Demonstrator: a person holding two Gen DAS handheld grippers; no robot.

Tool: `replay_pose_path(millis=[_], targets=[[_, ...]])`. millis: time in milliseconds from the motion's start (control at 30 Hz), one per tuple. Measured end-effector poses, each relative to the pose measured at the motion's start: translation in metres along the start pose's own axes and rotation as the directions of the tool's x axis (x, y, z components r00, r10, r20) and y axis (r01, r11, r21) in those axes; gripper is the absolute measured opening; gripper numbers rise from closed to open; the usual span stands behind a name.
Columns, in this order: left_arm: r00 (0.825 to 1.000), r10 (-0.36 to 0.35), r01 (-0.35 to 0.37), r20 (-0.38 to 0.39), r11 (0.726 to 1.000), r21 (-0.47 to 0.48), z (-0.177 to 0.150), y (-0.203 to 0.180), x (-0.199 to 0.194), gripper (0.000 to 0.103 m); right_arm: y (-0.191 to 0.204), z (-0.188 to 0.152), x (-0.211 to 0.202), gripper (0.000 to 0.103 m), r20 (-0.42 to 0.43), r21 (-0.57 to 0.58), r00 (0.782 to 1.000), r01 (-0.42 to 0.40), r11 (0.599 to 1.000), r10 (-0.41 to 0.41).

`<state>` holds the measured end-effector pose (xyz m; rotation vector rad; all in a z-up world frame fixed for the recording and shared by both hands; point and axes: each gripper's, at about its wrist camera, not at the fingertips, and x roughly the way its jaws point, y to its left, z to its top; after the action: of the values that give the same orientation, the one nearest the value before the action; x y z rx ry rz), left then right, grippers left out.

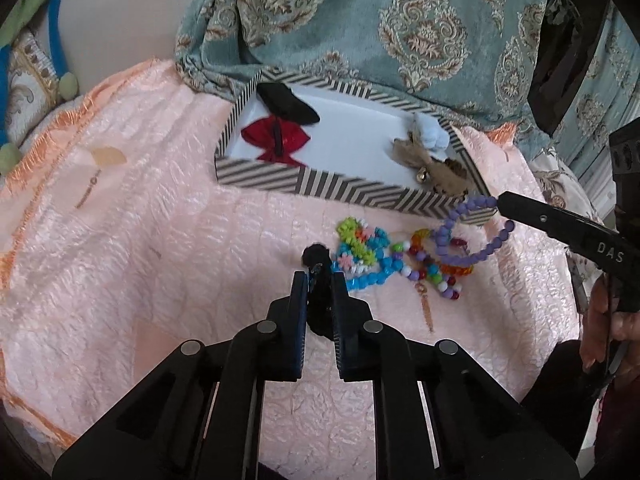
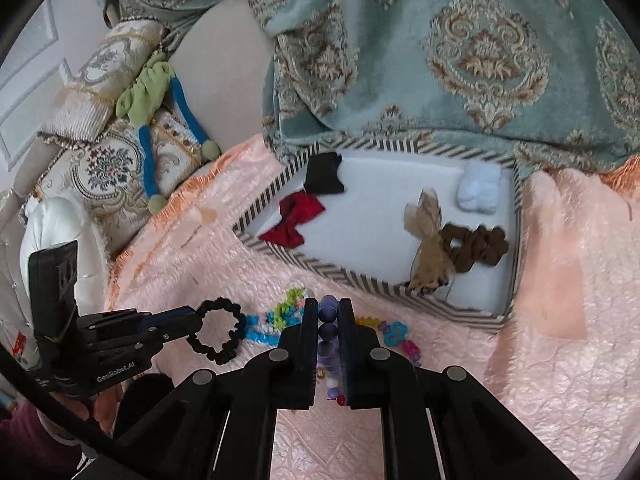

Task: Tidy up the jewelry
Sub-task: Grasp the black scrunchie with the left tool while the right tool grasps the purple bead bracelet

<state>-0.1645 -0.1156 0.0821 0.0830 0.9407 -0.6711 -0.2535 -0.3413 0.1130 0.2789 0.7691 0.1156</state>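
Note:
My left gripper [image 1: 320, 278] is shut on a black scrunchie [image 1: 316, 258], which hangs as a ring [image 2: 218, 334] off its tip in the right wrist view. My right gripper [image 2: 329, 306] is shut on a purple bead bracelet [image 2: 329, 330]; in the left wrist view that bracelet [image 1: 472, 236] dangles from its tip [image 1: 502, 204] above a heap of coloured bead bracelets [image 1: 384, 264] on the pink quilt. Behind them lies a striped tray [image 1: 328, 186] holding a red bow [image 1: 276, 138], a black bow [image 1: 288, 104], a tan bow [image 2: 426, 240], a brown scrunchie [image 2: 476, 248] and a pale blue puff [image 2: 480, 190].
A pink quilt [image 1: 140, 240] covers the surface, with a teal patterned blanket [image 1: 400, 20] bunched behind the tray. Embroidered cushions [image 2: 112, 160] and a green and blue soft toy [image 2: 148, 96] sit at the far left. A thin gold earring [image 1: 426, 304] lies near the beads.

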Motion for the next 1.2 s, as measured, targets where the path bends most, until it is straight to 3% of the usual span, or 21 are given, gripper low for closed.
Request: replay_pose_path(millis=[333,500,533,567,633,800,833,900,933,967,1200], targets=[[0.999,-0.002,0.001,0.046,1.0,0.021,0.023,-0.008,-0.013,0.01,-0.003,0.02,-0.026,0.008,0.059,-0.003,0.998,0.016,1.0,-0.016],[1.0,-0.01,0.01,0.014,1.0,-0.022,0.021,-0.001,-0.011,0.013,-0.006,0.012,-0.024,0.008,0.047,0.003,0.999,0.012,1.0,-0.012],[1.0,-0.007,0.007,0.005,1.0,-0.029,0.019,0.0,-0.01,0.021,-0.007,0.01,-0.023,0.008,0.042,0.007,0.999,0.01,1.0,-0.01],[1.0,0.002,-0.002,-0.008,0.999,-0.036,0.016,0.002,-0.007,0.037,-0.008,0.009,-0.021,0.008,0.037,0.012,0.999,0.007,1.0,-0.007],[1.0,0.016,-0.017,-0.024,0.999,-0.046,0.008,0.005,-0.001,0.052,-0.009,0.006,-0.019,0.008,0.032,0.021,0.999,0.002,1.0,-0.003],[0.991,0.108,-0.112,-0.085,0.992,-0.053,-0.01,0.007,0.024,0.052,-0.006,0.003,-0.018,0.008,0.024,0.017,1.0,-0.012,1.0,0.012],[0.991,0.092,-0.098,-0.097,0.993,-0.064,-0.012,0.01,0.029,0.051,-0.003,0.002,-0.018,0.008,0.023,0.009,1.0,-0.013,1.0,0.013],[0.99,0.051,-0.063,-0.128,0.993,-0.098,-0.016,0.013,0.041,0.038,-0.001,0.001,-0.019,0.008,0.023,0.006,1.0,-0.016,1.0,0.016],[0.989,0.047,-0.062,-0.137,0.993,-0.103,-0.017,0.013,0.045,0.024,-0.001,0.002,-0.019,0.008,0.025,0.007,1.0,-0.019,1.0,0.019],[0.988,0.051,-0.067,-0.144,0.992,-0.105,-0.018,0.013,0.05,0.016,-0.001,0.002,-0.019,0.008,0.026,0.008,0.999,-0.02,1.0,0.02],[0.996,0.028,-0.037,-0.084,0.994,-0.105,-0.014,0.011,0.03,0.007,0.0,0.008,-0.026,0.008,0.043,-0.003,0.999,-0.019,1.0,0.019]])
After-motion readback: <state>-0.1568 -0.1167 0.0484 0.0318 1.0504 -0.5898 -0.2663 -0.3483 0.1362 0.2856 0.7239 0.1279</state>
